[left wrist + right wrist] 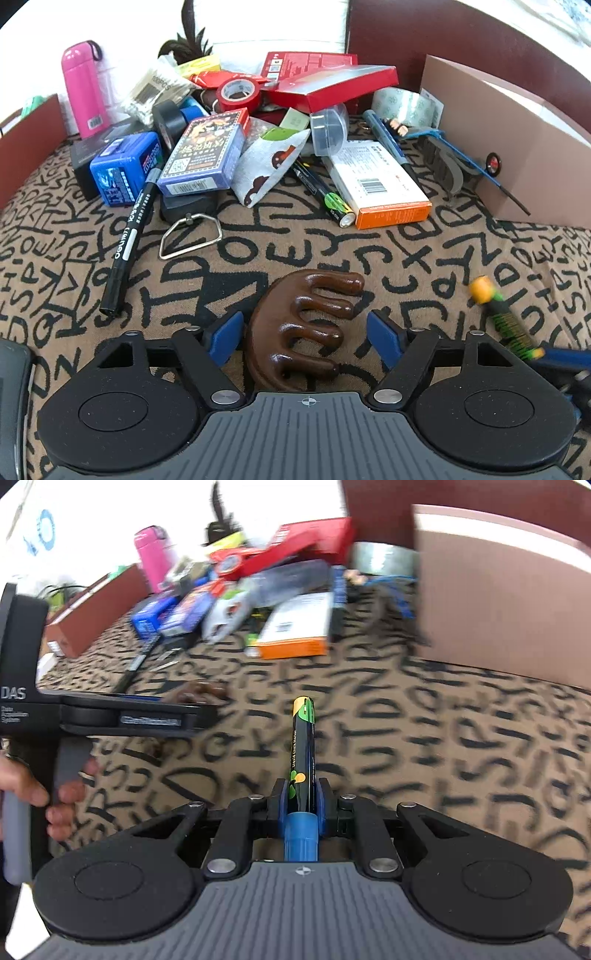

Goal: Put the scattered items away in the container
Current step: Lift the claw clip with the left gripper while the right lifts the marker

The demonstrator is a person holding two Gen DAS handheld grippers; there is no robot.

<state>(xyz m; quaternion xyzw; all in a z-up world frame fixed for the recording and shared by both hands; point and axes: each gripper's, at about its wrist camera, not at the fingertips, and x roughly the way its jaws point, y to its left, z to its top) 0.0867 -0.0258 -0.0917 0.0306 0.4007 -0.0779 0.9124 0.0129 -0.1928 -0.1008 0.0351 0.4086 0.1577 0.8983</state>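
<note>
Two grippers hover low: left fingers (pixel 384 338) apart around comb (pixel 299 332), right fingers (pixel 282 805) clamping marker (pixel 303 753).

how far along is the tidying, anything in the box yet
Nothing shows as put away: the inside of the cardboard box is hidden. In hand: the right gripper is shut on a chalk marker; the left gripper is open around a brown wooden comb lying on the cloth. Left: the whole pile, including the orange box, card deck, black marker and pink bottle.

Brown comb (pixel 299 328), tan cloth (pixel 258 243) w/ blk letters.
</note>
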